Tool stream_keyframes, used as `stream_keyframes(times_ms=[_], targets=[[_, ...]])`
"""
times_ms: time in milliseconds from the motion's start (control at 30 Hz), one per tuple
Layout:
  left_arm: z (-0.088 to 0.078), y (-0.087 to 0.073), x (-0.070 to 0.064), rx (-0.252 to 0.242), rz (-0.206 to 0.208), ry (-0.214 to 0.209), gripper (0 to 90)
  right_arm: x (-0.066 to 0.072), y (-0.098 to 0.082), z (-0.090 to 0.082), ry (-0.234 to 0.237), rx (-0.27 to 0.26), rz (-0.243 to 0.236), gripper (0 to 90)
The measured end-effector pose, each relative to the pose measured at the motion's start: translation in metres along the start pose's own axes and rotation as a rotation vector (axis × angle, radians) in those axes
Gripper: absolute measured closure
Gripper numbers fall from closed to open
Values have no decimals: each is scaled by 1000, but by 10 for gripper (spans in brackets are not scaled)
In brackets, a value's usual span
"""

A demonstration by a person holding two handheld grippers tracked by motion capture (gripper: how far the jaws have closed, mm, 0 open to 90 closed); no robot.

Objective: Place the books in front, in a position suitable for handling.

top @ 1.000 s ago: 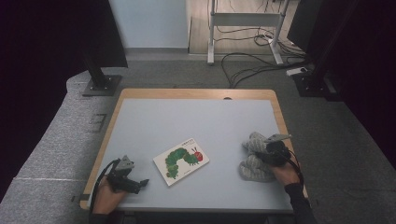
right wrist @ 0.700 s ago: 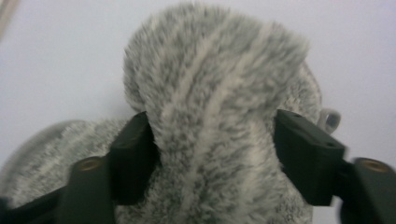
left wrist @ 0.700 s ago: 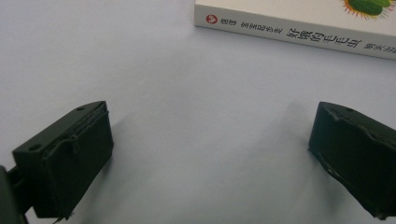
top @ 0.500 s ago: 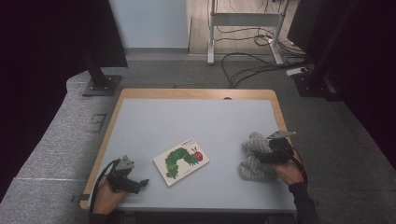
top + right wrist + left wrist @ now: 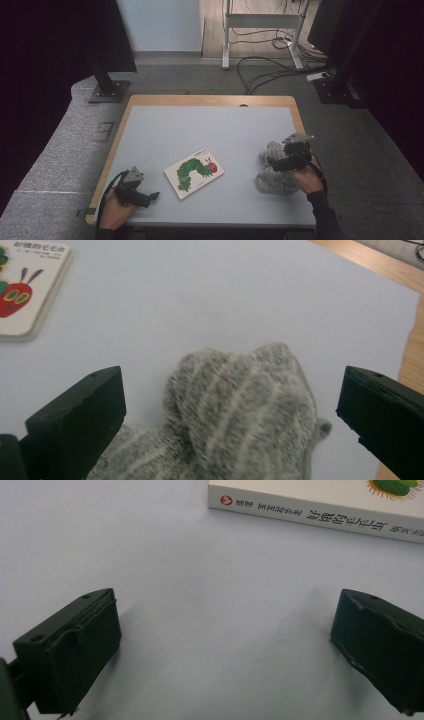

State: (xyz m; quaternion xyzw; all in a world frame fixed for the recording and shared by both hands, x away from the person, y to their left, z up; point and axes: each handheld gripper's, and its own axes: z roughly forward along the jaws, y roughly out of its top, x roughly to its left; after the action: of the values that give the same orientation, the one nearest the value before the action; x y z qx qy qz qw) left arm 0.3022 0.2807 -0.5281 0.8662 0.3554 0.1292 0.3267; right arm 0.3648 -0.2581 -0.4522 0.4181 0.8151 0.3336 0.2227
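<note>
A grey striped knitted sock (image 5: 272,172) lies bunched at the right of the blue table top (image 5: 200,135). My right gripper (image 5: 272,163) hangs just above it; its jaws have just been opening and now stand wide apart. In the right gripper view the sock (image 5: 240,405) rises between the jaws without touching the pads. A picture book (image 5: 194,172) with a green caterpillar on its cover lies flat near the table's middle front. My left gripper (image 5: 150,196) rests open at the front left, pointing toward the book, whose spine (image 5: 320,515) shows beyond the jaws.
The table has a wooden rim (image 5: 210,100). Grey carpet surrounds it. A black stand base (image 5: 107,91) sits at the back left, and a white frame with cables (image 5: 260,55) stands at the back. Another black base (image 5: 335,87) is at the back right.
My right gripper has let go of the sock, spread its jaws and lifted a little. The sock has slumped onto the table. The left gripper and the book have stayed put.
</note>
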Motion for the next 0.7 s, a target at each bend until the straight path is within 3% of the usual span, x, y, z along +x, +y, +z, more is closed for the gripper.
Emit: stream_keyframes(times_ms=[267,700], targets=[[0,1,-1,2,7,2,0,18,14,9,46,-9,-31,0],[16,20,-19,6,76,-49,0,52,32,34,139,-6,-89,0]])
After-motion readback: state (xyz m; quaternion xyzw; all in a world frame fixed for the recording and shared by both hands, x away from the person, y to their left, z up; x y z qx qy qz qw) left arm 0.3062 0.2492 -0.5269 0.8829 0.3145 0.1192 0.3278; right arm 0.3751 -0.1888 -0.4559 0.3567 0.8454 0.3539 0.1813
